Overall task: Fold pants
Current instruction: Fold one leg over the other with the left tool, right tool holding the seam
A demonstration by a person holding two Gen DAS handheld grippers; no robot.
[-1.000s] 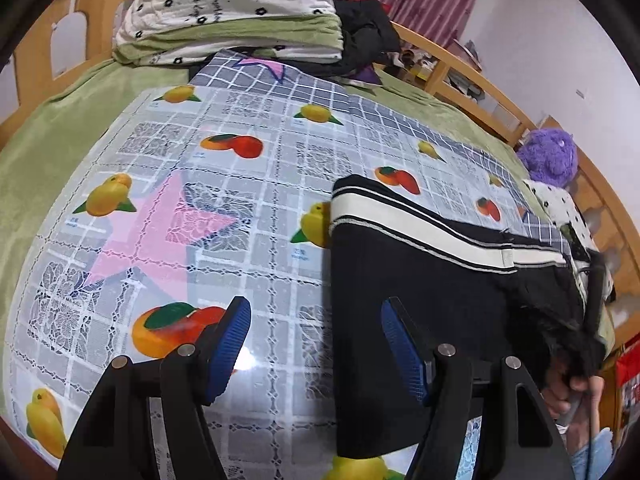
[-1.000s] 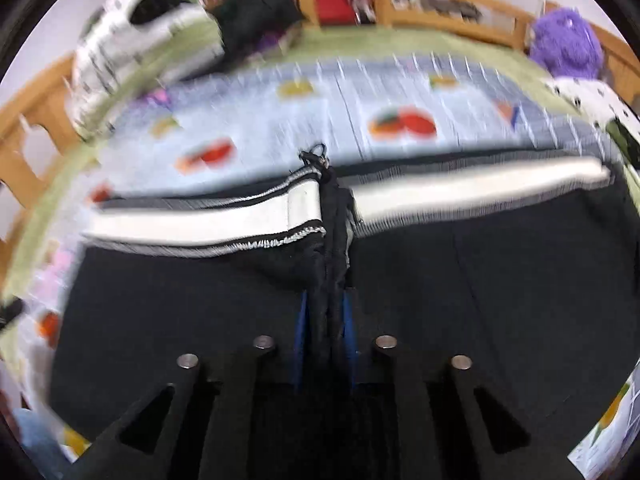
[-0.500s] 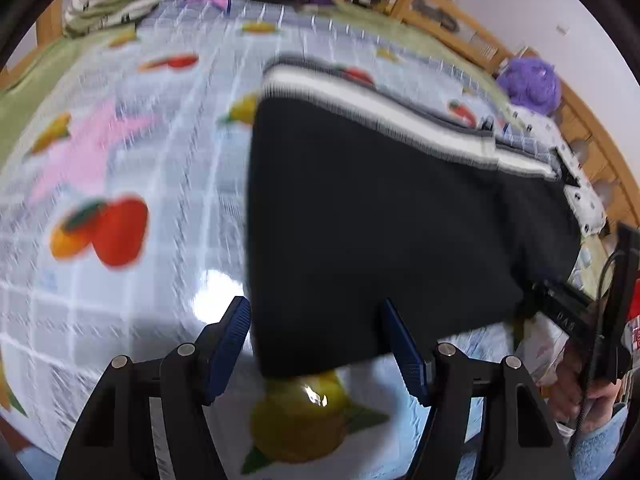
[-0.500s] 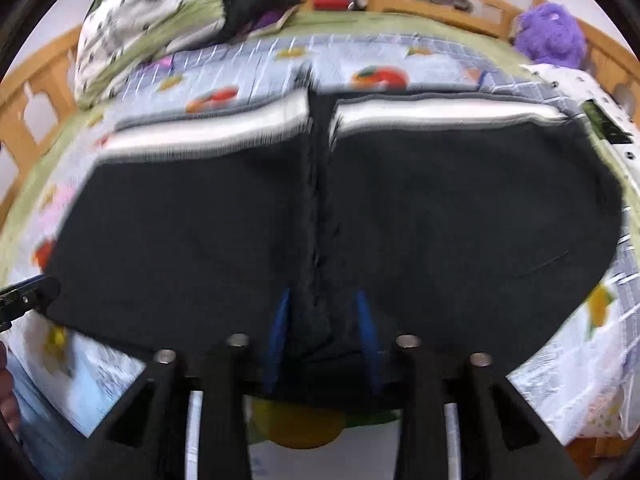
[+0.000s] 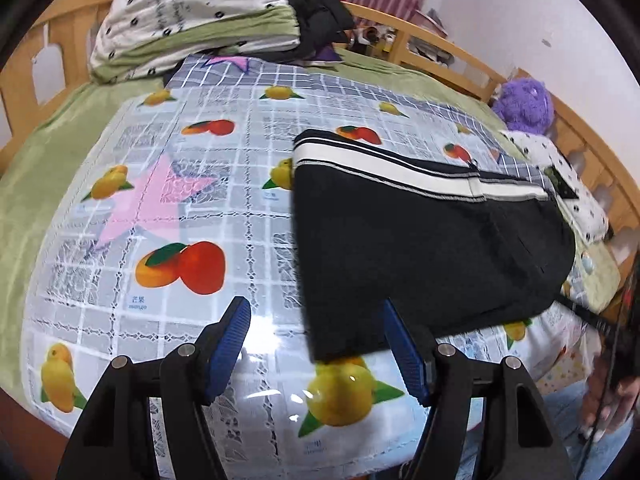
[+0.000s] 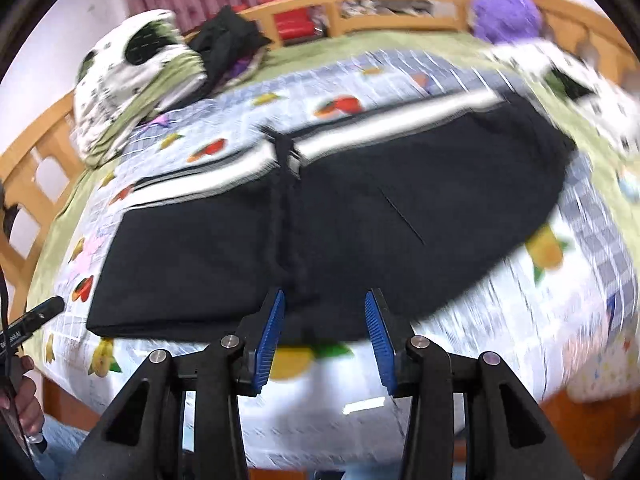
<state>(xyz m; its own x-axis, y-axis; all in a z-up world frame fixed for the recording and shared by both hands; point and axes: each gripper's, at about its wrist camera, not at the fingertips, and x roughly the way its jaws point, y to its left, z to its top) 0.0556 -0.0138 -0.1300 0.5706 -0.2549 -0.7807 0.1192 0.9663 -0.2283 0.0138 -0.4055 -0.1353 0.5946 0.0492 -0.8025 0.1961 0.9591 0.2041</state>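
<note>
Wooden rails [image 5: 448,46] enclose a bed [image 5: 48,160] with a green sheet, over which a glossy fruit-printed cloth [image 5: 168,208] is spread. On that cloth the pants [image 5: 420,248] are laid flat: black, folded short, with a white waistband edged by thin black stripes along the far side. In the right wrist view a raised ridge of bunched fabric is seen running down the middle of the pants [image 6: 328,216] from the waistband to the near edge, and a thin diagonal slit is visible to the right of it. The near left corner of the pants is seen lying between the fingers of the left gripper [image 5: 316,350], which are spread wide, with no pad seen pressing on the fabric. The right gripper [image 6: 325,334] is seen at the near edge, at the foot of the ridge; its blue-padded fingers [image 6: 272,336] are opening, and the fabric shows between them without being pinched. A stack of folded bedding [image 5: 192,16] and a dark garment [image 5: 320,12] are seen at the head of the bed, and a purple plush toy [image 5: 524,104] is placed by the rail on the right. A hand [image 5: 608,400] appears at the right margin of the left wrist view.
</note>
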